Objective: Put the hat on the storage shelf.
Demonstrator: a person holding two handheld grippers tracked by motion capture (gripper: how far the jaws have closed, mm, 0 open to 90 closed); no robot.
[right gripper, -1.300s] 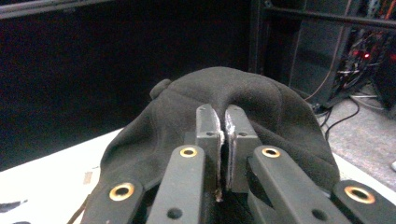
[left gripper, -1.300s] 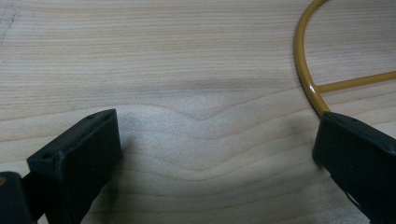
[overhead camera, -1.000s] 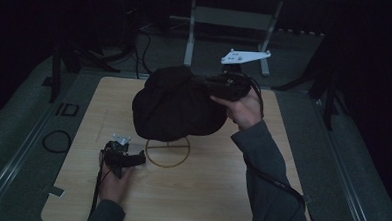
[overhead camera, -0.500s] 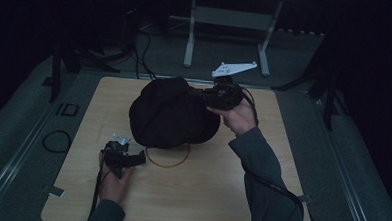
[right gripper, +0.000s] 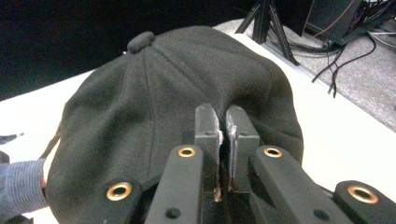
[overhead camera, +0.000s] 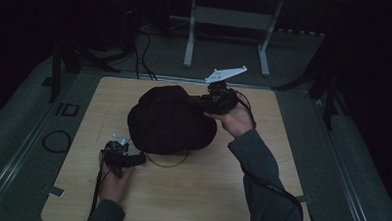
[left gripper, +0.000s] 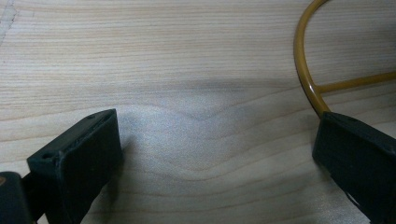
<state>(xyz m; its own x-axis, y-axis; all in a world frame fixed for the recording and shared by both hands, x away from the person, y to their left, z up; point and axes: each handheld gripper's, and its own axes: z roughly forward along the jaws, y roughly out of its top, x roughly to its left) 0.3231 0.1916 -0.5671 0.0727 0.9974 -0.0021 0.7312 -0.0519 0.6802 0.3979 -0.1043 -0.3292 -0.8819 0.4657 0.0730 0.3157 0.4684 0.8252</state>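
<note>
Your left gripper (overhead camera: 124, 157) rests low on the wooden table (overhead camera: 195, 200), nearest to you, with its two black jaws spread wide and nothing between them. In the left gripper view the jaws frame bare wood grain, and the right-hand jaw sits just beside the curve of a yellow wire ring (left gripper: 303, 65), which has a straight spoke running off to one side. Judging by this, the ring is the base of a wire stand (overhead camera: 167, 162), and your left gripper seems placed to steady it.

Farther from you, near the middle of the table, a black cap (overhead camera: 171, 120) covers most of the stand; only the near arc of the ring shows beneath it. The cap has a small button (right gripper: 141, 41) at the top of its crown.

Beyond it, your right gripper (overhead camera: 215, 100) reaches in from the cap's far right side. Its jaws are pressed together, pinching a fold of the cap's fabric, which likely lets you guide the cap over the stand.

By count: one cap, one wire stand, two grippers, one table. Past the table edge, dark floor with cables (overhead camera: 144, 53) and a metal frame (overhead camera: 228, 22) lies in shadow.
</note>
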